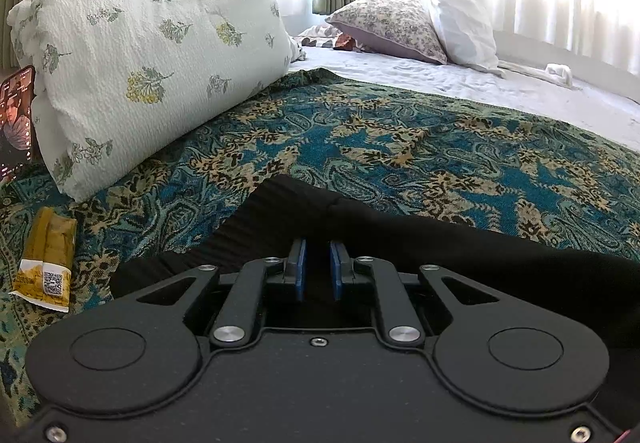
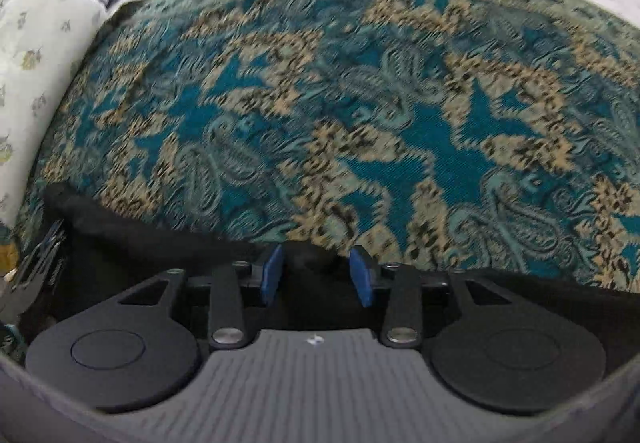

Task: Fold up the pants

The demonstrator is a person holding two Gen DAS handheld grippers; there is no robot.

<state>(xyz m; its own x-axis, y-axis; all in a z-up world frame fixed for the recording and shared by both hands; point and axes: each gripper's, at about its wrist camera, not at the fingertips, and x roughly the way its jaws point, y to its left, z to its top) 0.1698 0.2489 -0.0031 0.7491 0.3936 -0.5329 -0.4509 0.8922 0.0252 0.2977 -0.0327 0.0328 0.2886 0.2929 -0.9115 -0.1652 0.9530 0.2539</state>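
The black pants (image 1: 420, 243) lie along the near edge of the bed, spread over a teal and gold paisley blanket (image 1: 380, 139).

The left gripper (image 1: 318, 269) points forward and gently downward over the pants' ribbed waistband. Its jaws stand nearly together with dark fabric in the narrow gap, but whether they actually pinch it I cannot tell.

The right gripper (image 2: 316, 269) tips steeply down toward the pants (image 2: 160, 243) at their far edge, in a blurred view. Its jaws stand apart, with a bump of black cloth between the blue pads (image 2: 272, 275), not visibly pressed.

A folded floral quilt (image 1: 140, 55) sits on the far left, a yellow packet (image 1: 46, 263) near left, and two pillows (image 1: 400, 27) far beyond the blanket.
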